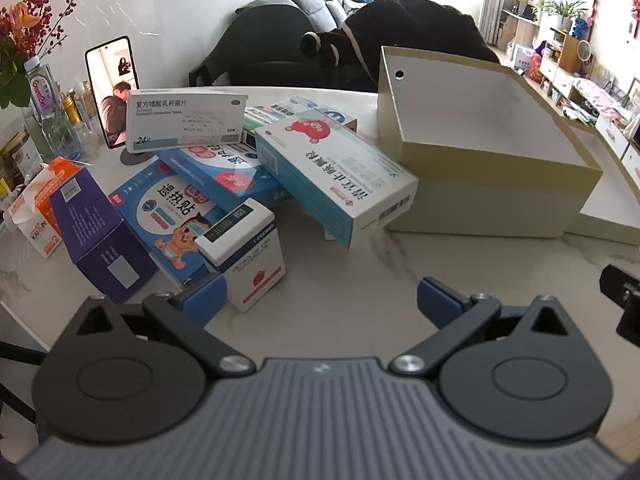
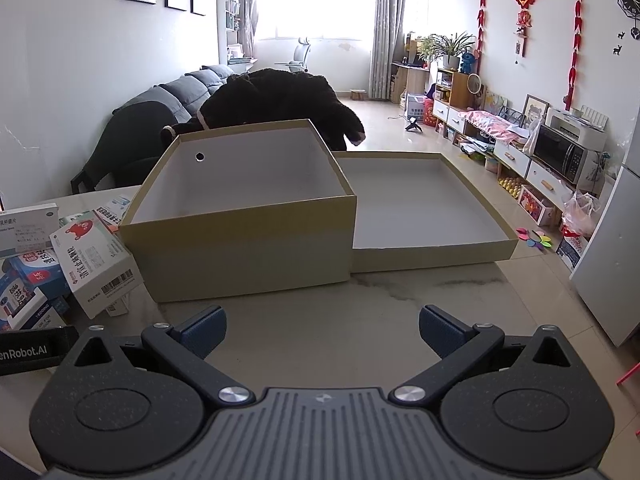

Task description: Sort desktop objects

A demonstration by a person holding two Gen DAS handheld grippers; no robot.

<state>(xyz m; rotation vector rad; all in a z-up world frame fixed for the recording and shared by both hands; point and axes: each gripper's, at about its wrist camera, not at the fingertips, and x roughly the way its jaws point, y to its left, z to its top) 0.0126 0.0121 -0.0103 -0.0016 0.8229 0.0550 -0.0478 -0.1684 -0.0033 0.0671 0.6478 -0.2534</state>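
Hovering low over the marble-patterned table (image 1: 352,280), the left gripper (image 1: 320,300) has its blue ribbed pads spread wide with nothing between them. Just ahead and to its left lies a loose pile of glossy cardboard medicine boxes (image 1: 224,184); a small white carton with a strawberry print (image 1: 256,264) almost touches the left pad. Ahead to the right stands a deep, square kraft box (image 1: 492,184), white inside. The right gripper (image 2: 322,330) is likewise spread apart and holds nothing, facing that box, with its shallow lid (image 2: 432,248) lying just beside it.

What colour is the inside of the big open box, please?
White inside the big open box, tan outside; clearest in the right wrist view.
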